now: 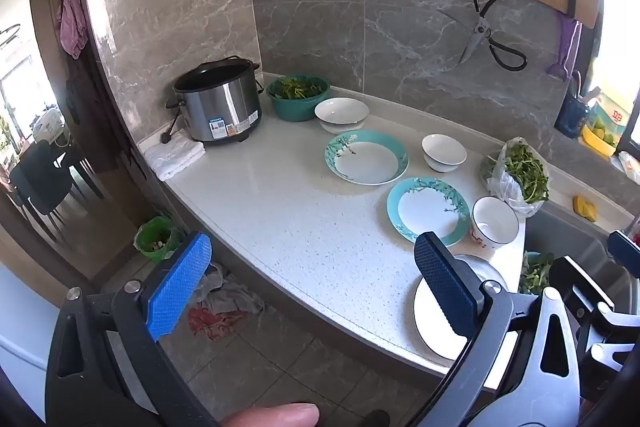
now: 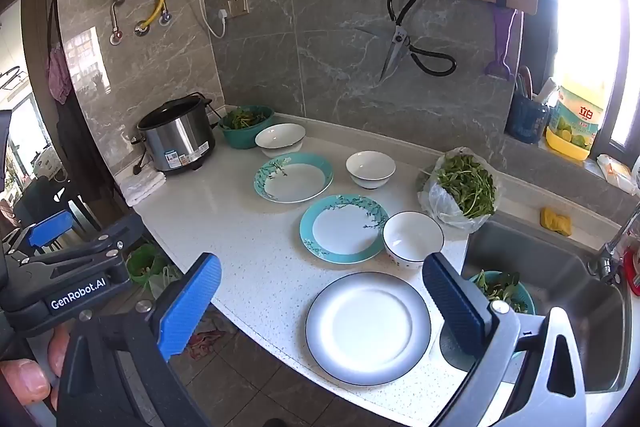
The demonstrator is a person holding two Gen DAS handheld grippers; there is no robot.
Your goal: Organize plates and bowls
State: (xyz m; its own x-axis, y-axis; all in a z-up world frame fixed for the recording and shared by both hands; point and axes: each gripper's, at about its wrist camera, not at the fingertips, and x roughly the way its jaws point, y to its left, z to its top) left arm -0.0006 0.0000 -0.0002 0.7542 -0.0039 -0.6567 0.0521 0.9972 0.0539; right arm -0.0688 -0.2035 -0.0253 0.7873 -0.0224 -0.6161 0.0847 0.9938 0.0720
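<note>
Plates and bowls lie scattered on the counter; the dark-rimmed white plate sits nearest, close to the counter's front edge. Left gripper and right gripper hover with jaws spread wide, empty. Nudging that plate could slide it off; a clumsy lift could knock the neighbouring dark-rimmed bowl.

Bare countertop left of the plates; sink right.

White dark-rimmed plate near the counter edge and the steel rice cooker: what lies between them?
Only bare speckled counter lies between the white dark-rimmed plate and the steel rice cooker, per the right wrist view; teal plates sit off that line.
</note>
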